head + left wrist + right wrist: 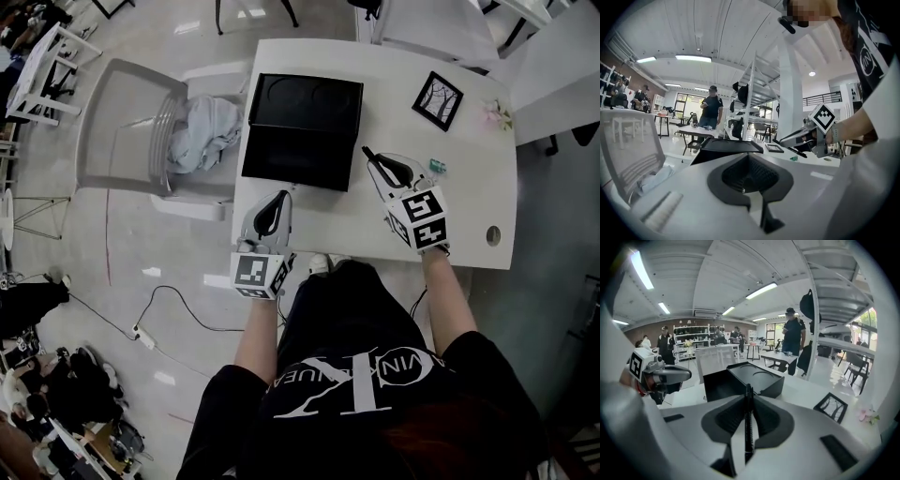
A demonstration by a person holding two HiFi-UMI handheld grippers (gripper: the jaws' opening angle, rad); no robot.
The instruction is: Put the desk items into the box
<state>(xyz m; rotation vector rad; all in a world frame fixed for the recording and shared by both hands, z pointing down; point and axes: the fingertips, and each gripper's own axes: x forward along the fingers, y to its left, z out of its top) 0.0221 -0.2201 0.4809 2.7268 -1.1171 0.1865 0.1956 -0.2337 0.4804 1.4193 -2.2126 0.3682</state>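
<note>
Pinching a black pen (748,425) lengthwise between its fingers, the right gripper (377,164) hovers mid-counter (469,216) beside the open black box (302,131), the left gripper (278,199) closed on nothing; the thin pen may pivot and drop outside the box.

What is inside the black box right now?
Nothing shows inside the black box: only dark interior. Its shadowed corners cannot be checked. The pen is in the right hand-held gripper.

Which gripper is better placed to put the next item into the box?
Right: the right gripper holds a pen beside the open box; the left gripper is shut and empty.
</note>
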